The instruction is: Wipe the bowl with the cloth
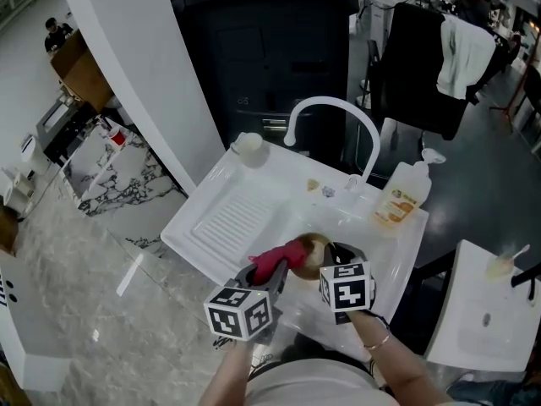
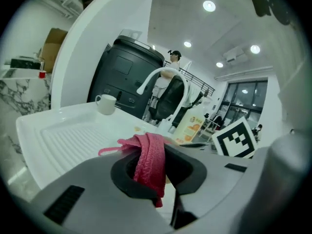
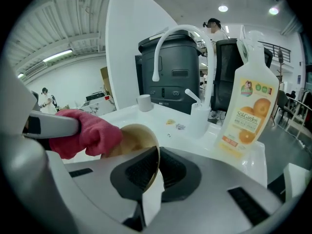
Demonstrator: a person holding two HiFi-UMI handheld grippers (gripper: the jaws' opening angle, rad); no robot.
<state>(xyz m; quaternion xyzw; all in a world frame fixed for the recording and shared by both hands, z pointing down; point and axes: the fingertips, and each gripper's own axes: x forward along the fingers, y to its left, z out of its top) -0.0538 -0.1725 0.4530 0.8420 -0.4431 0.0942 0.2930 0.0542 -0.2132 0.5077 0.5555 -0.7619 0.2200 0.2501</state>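
Right claw [image 3: 155, 172] clamped on bowl [image 3: 136, 138] rim, bowl tilted on edge. Pink cloth [image 3: 85, 133] pressed into bowl from left. Soap bottle [image 3: 246, 111] upright at right, on sink [image 3: 161, 117] edge.

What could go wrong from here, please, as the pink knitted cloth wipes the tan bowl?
The right gripper pinches the tan bowl only at its thin rim; a push from the pink knitted cloth might lever it loose into the white sink. The left gripper grips just a bunched fold, which could slip.
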